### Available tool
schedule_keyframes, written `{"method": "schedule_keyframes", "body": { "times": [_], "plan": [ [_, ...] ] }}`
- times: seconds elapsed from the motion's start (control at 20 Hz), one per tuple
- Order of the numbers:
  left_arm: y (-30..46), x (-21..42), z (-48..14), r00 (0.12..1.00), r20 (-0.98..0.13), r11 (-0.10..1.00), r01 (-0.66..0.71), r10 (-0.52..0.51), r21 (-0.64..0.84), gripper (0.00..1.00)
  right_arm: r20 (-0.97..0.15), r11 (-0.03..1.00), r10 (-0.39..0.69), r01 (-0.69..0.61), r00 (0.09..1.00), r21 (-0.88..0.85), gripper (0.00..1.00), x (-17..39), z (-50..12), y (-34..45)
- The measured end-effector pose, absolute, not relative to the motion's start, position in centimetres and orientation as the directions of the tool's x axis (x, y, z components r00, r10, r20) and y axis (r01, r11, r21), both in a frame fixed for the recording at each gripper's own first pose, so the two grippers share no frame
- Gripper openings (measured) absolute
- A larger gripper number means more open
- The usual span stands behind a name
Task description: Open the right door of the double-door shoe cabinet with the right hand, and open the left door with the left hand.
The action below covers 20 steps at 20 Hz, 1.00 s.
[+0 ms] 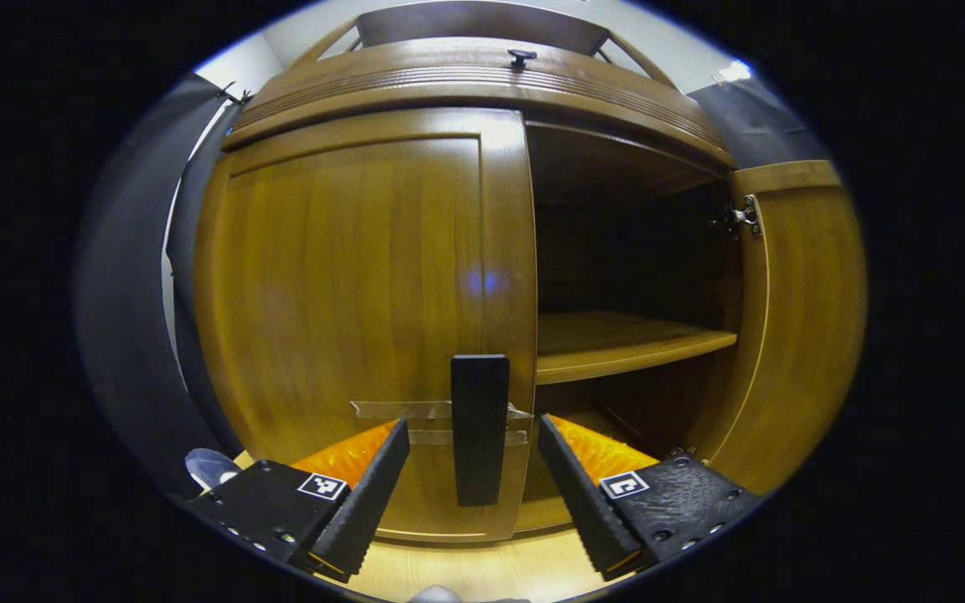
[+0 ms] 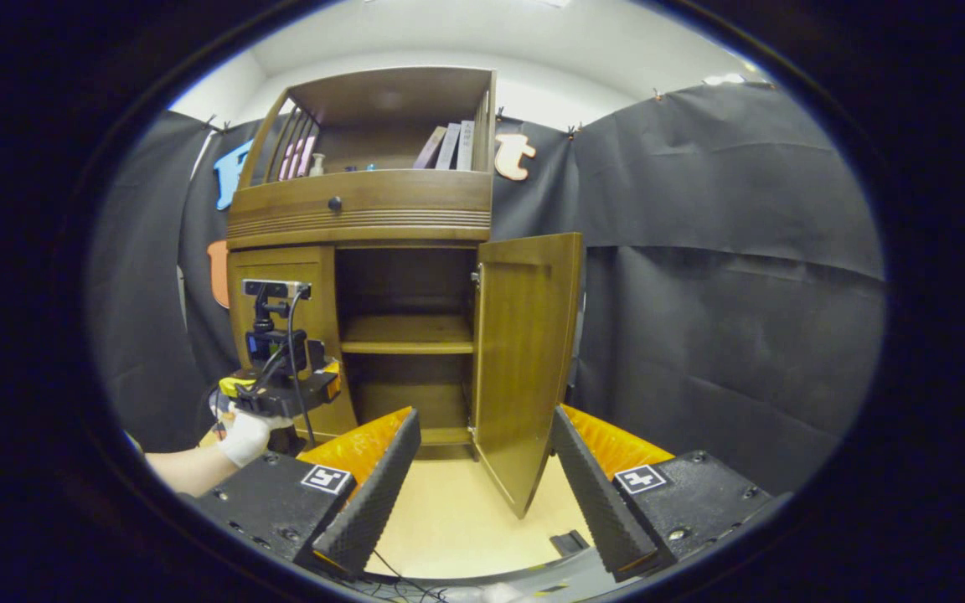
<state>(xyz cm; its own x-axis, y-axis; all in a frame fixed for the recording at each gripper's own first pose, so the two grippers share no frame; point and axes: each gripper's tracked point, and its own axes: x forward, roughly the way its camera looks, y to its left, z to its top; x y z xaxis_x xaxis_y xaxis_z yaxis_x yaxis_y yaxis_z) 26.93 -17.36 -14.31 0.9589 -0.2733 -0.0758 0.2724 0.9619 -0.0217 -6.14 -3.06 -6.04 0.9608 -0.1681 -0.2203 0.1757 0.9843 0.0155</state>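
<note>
In the left gripper view the wooden cabinet's left door [image 1: 348,318] is closed, with a dark upright handle [image 1: 479,429] on its right edge. My left gripper [image 1: 476,494] is open, a finger on each side of the handle and apart from it. The right door [image 1: 792,335] is swung wide open, showing a shelf [image 1: 616,339] inside. In the right gripper view the open right door [image 2: 524,360] stands ahead of my right gripper [image 2: 482,486], which is open and holds nothing. The left gripper [image 2: 281,389], held by a gloved hand [image 2: 244,435], sits before the left door [image 2: 290,276].
A drawer with a small knob [image 2: 335,203] and an upper shelf with books [image 2: 449,144] top the cabinet. Black cloth [image 2: 725,293] hangs behind and to the right. The pale wood floor [image 2: 457,511] carries a small dark object [image 2: 570,543] and cables near my right gripper.
</note>
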Motion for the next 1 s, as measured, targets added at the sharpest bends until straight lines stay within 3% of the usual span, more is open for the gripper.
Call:
{"method": "schedule_keyframes", "body": {
  "times": [0.05,0.2,0.25,0.4,0.45,0.6,0.65,0.7,0.75,1.0],
  "plan": [
    [-17.7,27.4,-14.4,0.959,-0.073,0.961,0.274,-0.275,-0.026,0.76,-0.226,0.984,-0.173,0.180,0.959,0.013,1.00,-6.2,-6.1,-3.1],
    [-18.1,28.4,-14.6,0.957,-0.076,0.960,0.279,-0.279,-0.011,0.68,-0.234,0.984,-0.173,0.180,0.957,0.010,0.99,-6.4,-6.3,-3.0],
    [-17.9,28.6,-15.0,0.960,-0.086,0.964,0.267,-0.267,-0.008,0.70,-0.234,0.984,-0.172,0.179,0.957,0.007,0.99,-6.6,-6.4,-2.9],
    [-18.3,29.0,-15.0,0.957,-0.073,0.960,0.280,-0.280,-0.015,0.37,-0.232,0.985,-0.169,0.174,0.958,0.002,1.00,-6.6,-6.3,-2.9],
    [-18.2,28.8,-14.8,0.956,-0.069,0.959,0.285,-0.285,-0.015,0.32,-0.231,0.985,-0.169,0.174,0.958,0.002,1.00,-6.6,-6.3,-3.0],
    [-18.0,28.4,-14.8,0.950,-0.075,0.953,0.302,-0.303,-0.025,0.27,-0.229,0.985,-0.166,0.173,0.959,0.009,1.00,-6.7,-6.2,-2.9],
    [-17.9,28.2,-14.8,0.948,-0.078,0.951,0.308,-0.310,-0.029,0.36,-0.227,0.985,-0.165,0.171,0.960,0.008,1.00,-6.7,-6.2,-2.9],
    [-17.9,27.9,-14.8,0.946,-0.078,0.949,0.315,-0.316,-0.029,0.36,-0.226,0.986,-0.163,0.169,0.960,0.008,1.00,-6.7,-6.1,-2.9],
    [-17.7,27.5,-14.8,0.944,-0.080,0.947,0.319,-0.320,-0.028,0.27,-0.225,0.986,-0.160,0.167,0.961,0.011,0.99,-6.7,-6.2,-2.9],
    [-16.5,24.8,-14.9,0.934,-0.086,0.938,0.343,-0.346,-0.043,0.27,-0.223,0.990,-0.128,0.137,0.966,0.025,1.00,-7.1,-6.5,-2.4]
  ]
}}
